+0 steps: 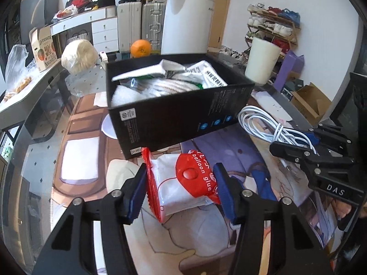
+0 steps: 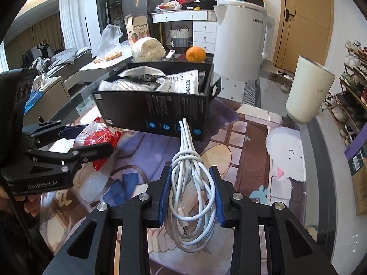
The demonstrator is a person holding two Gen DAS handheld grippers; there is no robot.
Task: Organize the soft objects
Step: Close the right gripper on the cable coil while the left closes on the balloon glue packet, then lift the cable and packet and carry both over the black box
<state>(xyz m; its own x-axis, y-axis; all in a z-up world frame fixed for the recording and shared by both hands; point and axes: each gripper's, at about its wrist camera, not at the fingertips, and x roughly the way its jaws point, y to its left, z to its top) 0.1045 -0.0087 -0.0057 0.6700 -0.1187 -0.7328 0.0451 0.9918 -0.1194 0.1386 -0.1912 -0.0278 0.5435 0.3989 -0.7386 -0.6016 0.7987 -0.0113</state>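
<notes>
While the left gripper [image 1: 181, 190] reaches down over the cartoon-printed mat [image 1: 201, 226], its blue pads [image 1: 137, 197] sit against both sides of a red and white packet [image 1: 183, 183] marked "balloon glue". From this view the pads look to be touching the crinkled wrapper, so the fingers are closed on it, with the packet tilted between them just in front of the black box [image 1: 174, 114]. That box stands open-topped on the mat and is already heaped with plastic-wrapped soft goods [image 1: 165, 82], among them white bags and a printed sachet. Behind it sit an orange [image 1: 140, 48], a bagged white bundle [image 1: 79, 56] and a tall white kettle [image 1: 187, 23].

Further right, the coiled white cable [image 2: 192, 188] hangs between the pads of the right gripper [image 2: 191, 194], whose fingers are clamped on the bundle from either side. The loops droop below the pads, and the coil's straight end points up toward the box's near wall, close to it. In the left wrist view the same gripper shows at the right edge with the cable in its grip. Right again, a cream cup [image 2: 307, 91] stands near the table's edge, with a shoe rack [image 2: 353, 87] beyond it.
</notes>
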